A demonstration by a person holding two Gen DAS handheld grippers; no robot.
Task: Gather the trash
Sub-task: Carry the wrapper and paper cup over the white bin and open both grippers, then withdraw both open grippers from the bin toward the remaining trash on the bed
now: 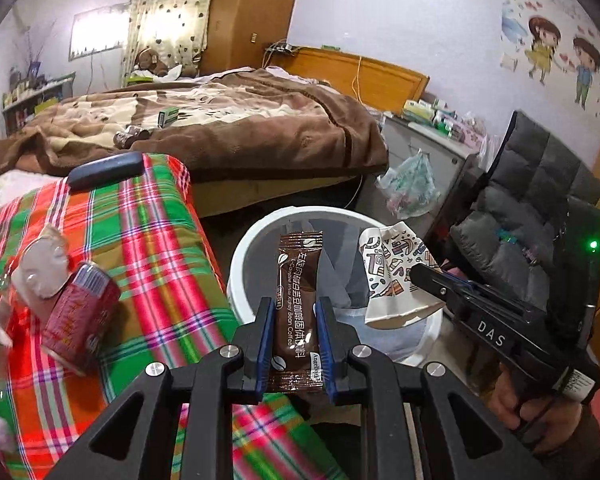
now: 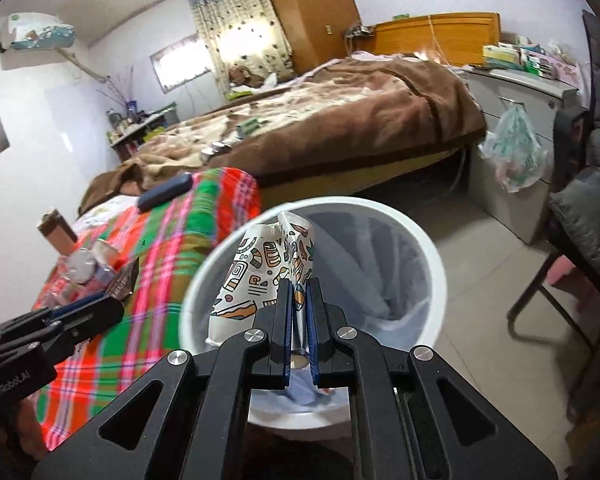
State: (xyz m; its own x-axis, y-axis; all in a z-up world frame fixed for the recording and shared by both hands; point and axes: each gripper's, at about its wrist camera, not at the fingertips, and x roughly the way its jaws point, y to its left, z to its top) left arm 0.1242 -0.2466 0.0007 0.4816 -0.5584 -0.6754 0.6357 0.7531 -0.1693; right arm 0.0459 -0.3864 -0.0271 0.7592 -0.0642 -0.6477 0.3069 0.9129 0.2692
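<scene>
My left gripper (image 1: 296, 308) is shut on a brown coffee sachet (image 1: 298, 280) and holds it over the near rim of a white trash bin (image 1: 244, 256). My right gripper (image 2: 299, 284) is shut on a crushed patterned paper cup (image 2: 260, 268) and holds it over the bin's opening (image 2: 428, 248). The cup (image 1: 392, 276) and the right gripper (image 1: 424, 276) also show in the left wrist view, at the bin's right rim. The left gripper (image 2: 112, 302) shows at the left edge of the right wrist view. The bin has a pale liner inside.
A plaid cloth (image 1: 152, 248) covers a surface left of the bin, with a red can (image 1: 80, 316), a plastic cup (image 1: 40, 268) and a dark case (image 1: 106, 170) on it. A bed with a brown blanket (image 1: 240, 128) lies behind. A grey chair (image 1: 540, 208) stands to the right.
</scene>
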